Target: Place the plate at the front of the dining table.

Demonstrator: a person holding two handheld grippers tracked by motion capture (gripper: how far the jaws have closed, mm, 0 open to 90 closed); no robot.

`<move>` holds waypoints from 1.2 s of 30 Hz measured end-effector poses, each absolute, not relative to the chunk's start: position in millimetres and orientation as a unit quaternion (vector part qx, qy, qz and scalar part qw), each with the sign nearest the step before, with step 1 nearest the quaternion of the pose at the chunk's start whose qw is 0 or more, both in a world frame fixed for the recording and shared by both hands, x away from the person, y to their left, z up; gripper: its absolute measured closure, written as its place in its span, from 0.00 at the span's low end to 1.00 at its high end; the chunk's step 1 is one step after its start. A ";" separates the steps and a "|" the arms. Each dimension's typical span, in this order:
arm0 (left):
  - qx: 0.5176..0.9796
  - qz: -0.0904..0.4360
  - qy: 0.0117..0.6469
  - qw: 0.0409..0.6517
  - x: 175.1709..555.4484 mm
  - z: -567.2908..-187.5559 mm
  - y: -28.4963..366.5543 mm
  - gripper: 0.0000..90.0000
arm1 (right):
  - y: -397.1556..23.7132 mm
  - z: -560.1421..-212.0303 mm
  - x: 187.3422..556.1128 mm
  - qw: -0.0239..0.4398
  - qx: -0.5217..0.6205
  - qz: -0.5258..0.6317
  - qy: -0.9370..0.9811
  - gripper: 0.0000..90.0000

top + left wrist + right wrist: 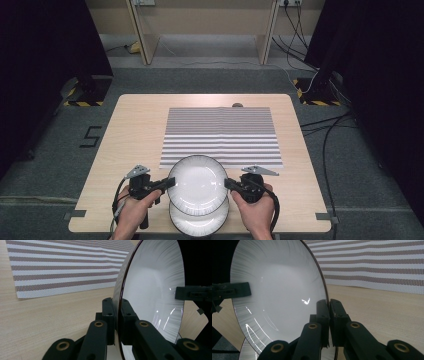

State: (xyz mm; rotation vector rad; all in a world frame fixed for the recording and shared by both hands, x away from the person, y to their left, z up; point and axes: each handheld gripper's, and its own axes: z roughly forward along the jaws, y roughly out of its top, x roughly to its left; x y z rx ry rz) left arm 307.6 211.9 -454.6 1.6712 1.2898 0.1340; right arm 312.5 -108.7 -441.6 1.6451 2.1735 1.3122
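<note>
Low in the middle of the high view, a white plate (pixel 197 184) is lifted above a second plate (pixel 199 220) lying at the table's (pixel 140 130) near edge. The left gripper (pixel 169 183) and right gripper (pixel 227 183) have their fingers closed on its opposite rims. Glazed, rigid and probably breakable, it looks slippery, so thin rim grips need even pressure. A striped mat (pixel 221 136) lies beyond.

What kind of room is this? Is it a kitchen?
Probably not a kitchen: more likely a lab or recording room. A small wooden table stands on grey carpet, cables trail across the floor, and dark curtains hang at both sides.
</note>
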 end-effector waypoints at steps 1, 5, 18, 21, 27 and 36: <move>0.687 0.053 0.532 0.492 308.0 -455.0 212.0 0.94 | -109.1 -441.6 313.1 0.060 0.541 0.434 0.718 0.97; 0.687 0.055 0.530 0.494 309.5 -454.6 210.8 0.94 | -110.4 -440.6 314.4 0.059 0.541 0.439 0.715 0.96; 0.687 0.064 0.522 0.501 316.7 -451.7 206.2 0.94 | -112.7 -435.8 321.3 0.071 0.542 0.435 0.715 0.96; 0.687 0.065 0.521 0.502 317.8 -450.2 205.5 0.94 | -113.2 -434.2 322.1 0.073 0.542 0.437 0.714 0.96; 0.688 0.072 0.515 0.505 321.4 -445.8 202.3 0.94 | -115.5 -429.8 324.9 0.077 0.543 0.440 0.711 0.96; 0.691 0.071 0.510 0.507 327.3 -446.2 199.5 0.94 | -118.2 -428.6 328.6 0.082 0.546 0.439 0.709 0.96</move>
